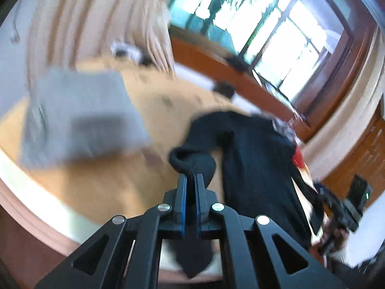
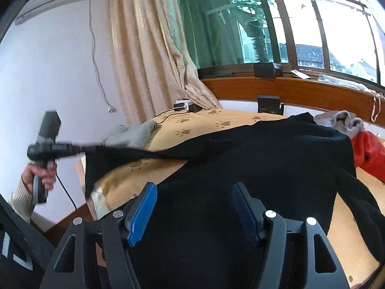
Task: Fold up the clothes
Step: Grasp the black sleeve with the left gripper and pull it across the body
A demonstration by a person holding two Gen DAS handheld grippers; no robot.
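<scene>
A black garment (image 2: 252, 163) lies spread across the yellow paw-print bed cover (image 2: 204, 122). My left gripper (image 1: 191, 175) is shut on the garment's ribbed sleeve cuff (image 1: 192, 161), lifted off the bed; the sleeve stretches back to the black garment (image 1: 255, 159). In the right wrist view that left gripper (image 2: 84, 148) is at the far left in a person's hand, with the sleeve pulled taut. My right gripper (image 2: 192, 190) hovers open above the garment's near part, and nothing is between its blue pads (image 2: 143, 212). In the left wrist view the right gripper (image 1: 346, 207) shows blurred at the right edge.
A folded grey garment (image 2: 132, 132) lies at the bed's far left corner. A red garment (image 2: 368, 154) and a grey one (image 2: 344, 120) are heaped at the right. Behind the bed are a beige curtain (image 2: 149, 48), a wooden sill (image 2: 288, 89) and chargers (image 2: 185, 106).
</scene>
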